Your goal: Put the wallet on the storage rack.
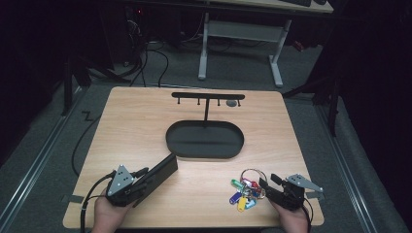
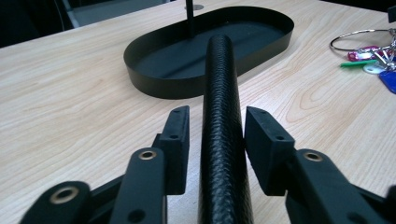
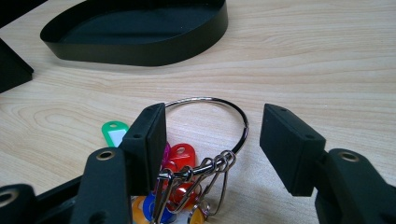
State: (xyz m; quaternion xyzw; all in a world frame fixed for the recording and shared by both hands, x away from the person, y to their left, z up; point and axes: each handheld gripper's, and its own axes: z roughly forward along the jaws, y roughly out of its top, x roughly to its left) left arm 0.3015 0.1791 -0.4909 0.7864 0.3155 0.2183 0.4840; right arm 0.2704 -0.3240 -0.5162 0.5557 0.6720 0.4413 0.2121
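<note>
Black case point(image 2: 223, 140) is lying unpinched between the parted left gripper point(image 2: 217, 135) jaws. Key ring point(image 3: 212, 126) is being straddled by the open right gripper point(image 3: 212, 140); closing is likely called for next.

A lab or recording studio, dim but for one lit spot. A plain wooden worktop point(image 1: 145, 121) stands on grey carpet point(image 1: 311, 68), with black cables point(image 1: 155, 53) trailing across the floor at 11 o'clock. At 12 o'clock is a height-adjustable desk on white legs point(image 1: 277, 63). Dark stands point(image 1: 68, 82) flank the worktop at 10 and 2 o'clock, and metal floor rails point(image 1: 39, 165) run along both sides.
</note>
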